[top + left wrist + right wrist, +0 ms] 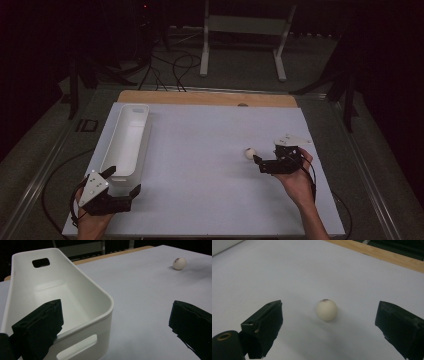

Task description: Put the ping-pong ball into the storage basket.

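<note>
A small cream ball (249, 153) with a dark mark on top rests on the white table, right of centre. My right gripper (266, 153) is open just to the ball's right, held by a hand. In the right gripper view the ball (326, 310) lies ahead of the gap between the jaws of the right gripper (329, 308), untouched. A long white bin (127, 140) with handle slots stands empty along the left side. My left gripper (123, 180) is open at the bin's near end. Its jaws straddle the bin's (100, 290) near right corner. The ball (179, 263) lies far off.
The white table top (200, 170) has a wooden strip (200, 97) along its far edge. Beyond it, a white metal stand (245, 30) and black cables (170, 70) are on the dark floor. Open table lies between the bin and the ball.
</note>
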The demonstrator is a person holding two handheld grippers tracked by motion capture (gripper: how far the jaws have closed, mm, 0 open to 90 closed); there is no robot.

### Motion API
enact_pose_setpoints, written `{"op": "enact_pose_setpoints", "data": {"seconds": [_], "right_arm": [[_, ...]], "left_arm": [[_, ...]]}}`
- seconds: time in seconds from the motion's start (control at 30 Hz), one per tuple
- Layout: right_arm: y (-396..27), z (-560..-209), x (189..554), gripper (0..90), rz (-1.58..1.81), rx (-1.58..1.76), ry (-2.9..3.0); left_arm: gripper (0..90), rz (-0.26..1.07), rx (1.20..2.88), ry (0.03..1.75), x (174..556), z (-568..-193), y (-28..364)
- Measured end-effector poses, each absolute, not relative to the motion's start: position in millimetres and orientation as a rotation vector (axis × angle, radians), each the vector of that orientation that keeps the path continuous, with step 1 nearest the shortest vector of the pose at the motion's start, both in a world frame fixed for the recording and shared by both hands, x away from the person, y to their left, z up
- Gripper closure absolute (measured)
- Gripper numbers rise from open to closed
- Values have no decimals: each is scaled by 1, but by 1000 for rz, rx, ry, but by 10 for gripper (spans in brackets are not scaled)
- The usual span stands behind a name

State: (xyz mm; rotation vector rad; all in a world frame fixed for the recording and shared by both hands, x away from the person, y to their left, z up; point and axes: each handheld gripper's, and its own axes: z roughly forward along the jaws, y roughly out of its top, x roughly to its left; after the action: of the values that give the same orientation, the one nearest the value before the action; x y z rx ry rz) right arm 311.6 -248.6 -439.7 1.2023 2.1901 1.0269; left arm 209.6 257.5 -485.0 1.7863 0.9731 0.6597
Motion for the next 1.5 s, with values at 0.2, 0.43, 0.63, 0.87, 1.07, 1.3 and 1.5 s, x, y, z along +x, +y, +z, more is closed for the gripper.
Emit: {"op": "enact_pose_setpoints", "data": {"seconds": [0.2, 0.43, 0.63, 0.87, 1.07, 1.3, 1.5], "right_arm": [[-247, -440, 317, 72, 1008, 1210, 2200], [-245, -438, 325, 72, 998, 1210, 2213], [-244, -439, 332, 72, 1000, 1225, 2247], [-242, -439, 340, 71, 986, 1234, 2271], [-240, -440, 343, 72, 973, 1228, 2284], [-237, -438, 349, 72, 968, 1218, 2289], [-237, -442, 354, 71, 953, 1232, 2302]], "left_arm": [[0, 660, 1786, 975, 210, -485, 258], [0, 660, 1785, 975, 210, -485, 258], [0, 662, 1786, 975, 209, -485, 258], [0, 663, 1783, 976, 209, -485, 259], [0, 663, 1783, 977, 209, -485, 259], [0, 664, 1782, 978, 209, -485, 259], [0, 662, 1781, 979, 210, -486, 259]]}}
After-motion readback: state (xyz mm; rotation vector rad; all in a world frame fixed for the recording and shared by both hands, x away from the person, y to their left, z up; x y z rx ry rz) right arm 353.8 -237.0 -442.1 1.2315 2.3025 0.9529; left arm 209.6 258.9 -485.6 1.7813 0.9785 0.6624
